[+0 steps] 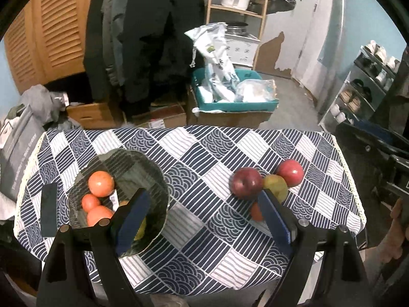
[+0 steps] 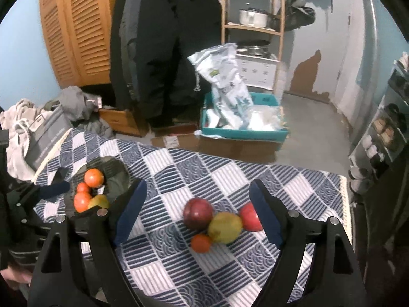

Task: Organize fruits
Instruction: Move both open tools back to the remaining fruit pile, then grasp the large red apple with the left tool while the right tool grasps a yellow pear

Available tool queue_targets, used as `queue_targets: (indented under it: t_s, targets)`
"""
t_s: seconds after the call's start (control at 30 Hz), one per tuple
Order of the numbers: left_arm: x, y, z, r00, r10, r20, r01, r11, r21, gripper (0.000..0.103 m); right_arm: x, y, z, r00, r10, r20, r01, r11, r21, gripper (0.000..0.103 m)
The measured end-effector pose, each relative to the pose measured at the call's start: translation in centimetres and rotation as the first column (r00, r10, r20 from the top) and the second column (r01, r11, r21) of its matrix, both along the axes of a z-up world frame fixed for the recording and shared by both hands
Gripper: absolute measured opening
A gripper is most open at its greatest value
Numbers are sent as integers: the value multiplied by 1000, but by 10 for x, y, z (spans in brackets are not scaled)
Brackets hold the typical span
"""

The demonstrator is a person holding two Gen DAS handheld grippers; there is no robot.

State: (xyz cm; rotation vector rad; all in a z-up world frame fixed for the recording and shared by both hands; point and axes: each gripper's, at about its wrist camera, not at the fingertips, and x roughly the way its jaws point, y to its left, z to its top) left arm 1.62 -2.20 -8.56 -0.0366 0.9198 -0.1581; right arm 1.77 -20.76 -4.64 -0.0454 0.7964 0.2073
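Observation:
A glass bowl on the left of the table holds three orange fruits and a yellow-green fruit. On the right lie a dark red apple, a yellow-green pear, a red apple and a small orange fruit, touching one another. The group also shows in the left wrist view. My left gripper is open and empty above the table, its left finger over the bowl. My right gripper is open and empty above the fruit group.
A dark flat object lies left of the bowl. The checked cloth covers the table. Beyond the far edge stand cardboard boxes, a teal bin with bags, hanging coats, a shelf and a shoe rack.

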Motion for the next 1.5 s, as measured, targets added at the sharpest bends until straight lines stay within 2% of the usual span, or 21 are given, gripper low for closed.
queue_targets:
  t_s: [0.47,0.7,1.23,1.5]
  targets:
    - [4,-46,10,997,-78,16,78,997,13,90,-19,-61,2,992,-115,60,118,991,-56,84]
    - [15,-60,0,996,-86,6,85,996,40,91,-13,-83,-16,989,-145,-2,145,989,-6,85]
    - [68,-89,-81,989,-109,-103,122,984,129,91,19,-87,-91,968,-168,-186,173,985,15,85]
    - [90,-96,-117,976,-133,-173,153,982,111,91,36,-91,-128,947,-194,-258,205,979,16,85]
